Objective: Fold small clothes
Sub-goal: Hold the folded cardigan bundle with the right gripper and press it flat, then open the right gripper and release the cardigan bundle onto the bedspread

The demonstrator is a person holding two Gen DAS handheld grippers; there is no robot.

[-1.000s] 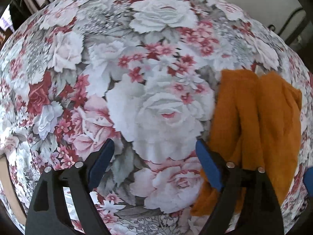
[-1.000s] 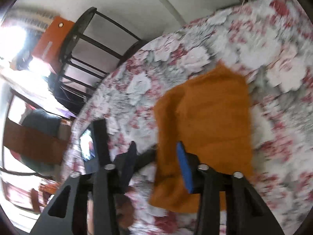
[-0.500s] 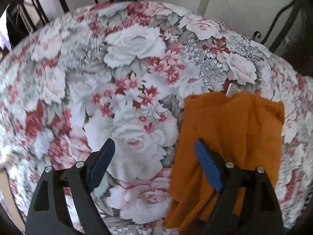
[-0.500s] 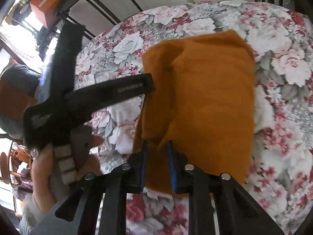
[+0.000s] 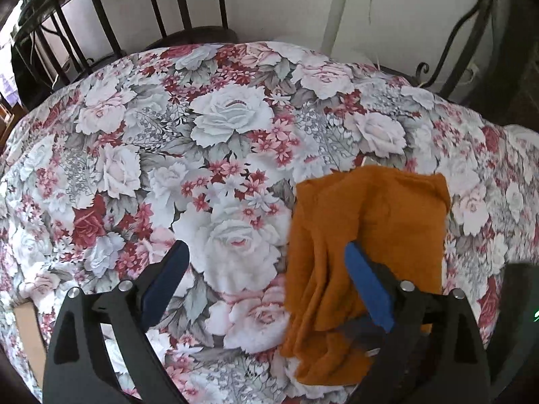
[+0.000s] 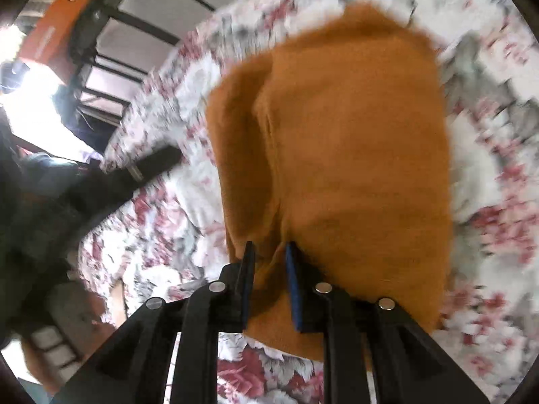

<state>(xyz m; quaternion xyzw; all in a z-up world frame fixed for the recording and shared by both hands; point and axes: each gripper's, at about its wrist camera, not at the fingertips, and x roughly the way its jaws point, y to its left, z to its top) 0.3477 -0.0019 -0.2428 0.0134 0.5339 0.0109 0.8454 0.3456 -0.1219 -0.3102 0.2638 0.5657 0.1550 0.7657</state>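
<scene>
The small mustard-orange knitted garment (image 5: 367, 232) lies partly folded on the rose-patterned floral tablecloth (image 5: 215, 155) that covers the table, toward the right side in the left wrist view, with loose rumpled folds along its near left edge. The left gripper (image 5: 266, 269) hangs above the cloth with its black arms spread wide and its blue-padded fingers (image 5: 367, 286) far apart; nothing lies between them but bare tablecloth, though the right-hand finger sits over the garment's left portion, whether touching it or just above cannot be told. It is tilted downward toward the table, pointing at the far edge where black metal chair rails (image 5: 155, 6) stand against a pale wall. In the right wrist view, which is blurred, the right gripper (image 6: 269, 269) has its two fingers drawn close together with a fold of the garment's (image 6: 337, 141) near edge pinched between the blue pads (image 6: 293, 286). The fabric spreads away from that grip across the tablecloth (image 6: 488, 202). To its left the dark body of the left gripper (image 6: 111, 181) shows, low over the cloth.
</scene>
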